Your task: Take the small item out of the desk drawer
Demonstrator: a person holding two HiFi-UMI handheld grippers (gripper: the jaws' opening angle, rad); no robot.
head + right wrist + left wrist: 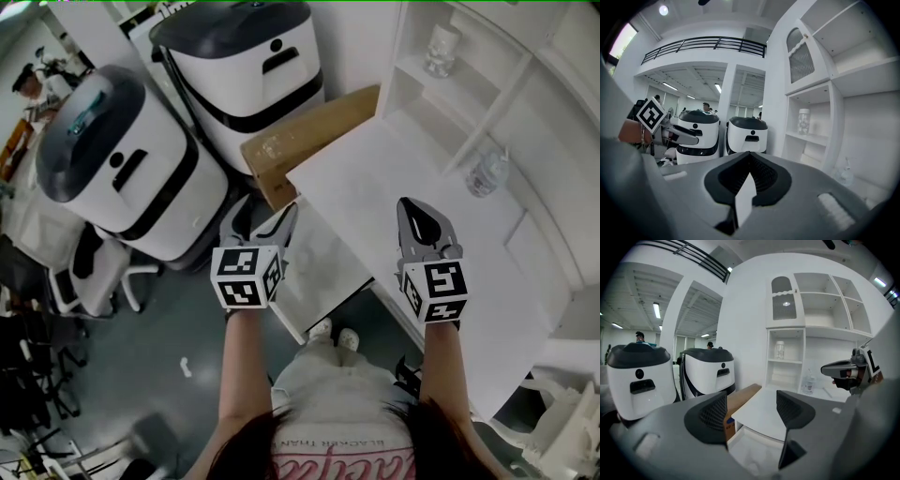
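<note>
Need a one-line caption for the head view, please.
Head view: open left gripper beside the white desk's drawer, shut right gripper over the desktop.

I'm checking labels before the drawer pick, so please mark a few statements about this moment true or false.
1. The fingers of the left gripper stand apart with nothing between them. True.
2. The right gripper is wide open. False: its fingers are together and hold nothing.
3. A cardboard box sits beside the desk. True.
4. Every shelf above the desk is bare. False: a jar stands on a shelf.
</note>
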